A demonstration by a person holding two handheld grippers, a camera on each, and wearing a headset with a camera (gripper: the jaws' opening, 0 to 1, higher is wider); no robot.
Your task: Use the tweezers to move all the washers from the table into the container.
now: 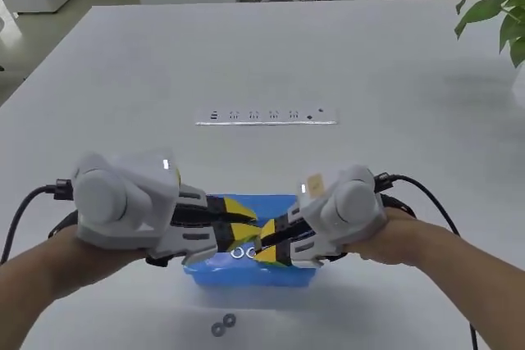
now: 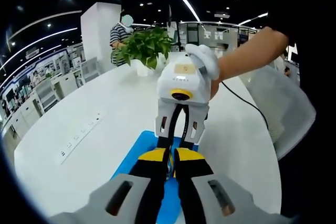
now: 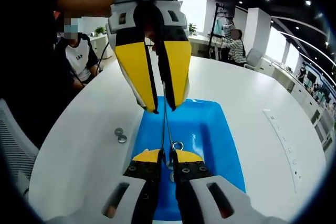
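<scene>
Head view: two washers (image 1: pixel 223 324) lie on the table (image 1: pixel 369 63) just near of the blue container (image 1: pixel 246 275); others rest inside it, so the job looks partly done. Left gripper view: the left gripper (image 2: pixel 172 153) is nearly closed over the container. Right gripper view: it and the right gripper (image 3: pixel 166 156) both pinch the tweezers (image 3: pixel 164 121).

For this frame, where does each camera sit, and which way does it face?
Head view: headset, facing forward-down at the blue container on the table; forearms, left hand-held gripper and right hand-held gripper show.
Left gripper view: rides the left one, facing the right one; own jaws show.
Right gripper view: rides the right one, facing the left one; own jaws pinch the tweezers.
Shared: head and right gripper views both show two washers near the container.
</scene>
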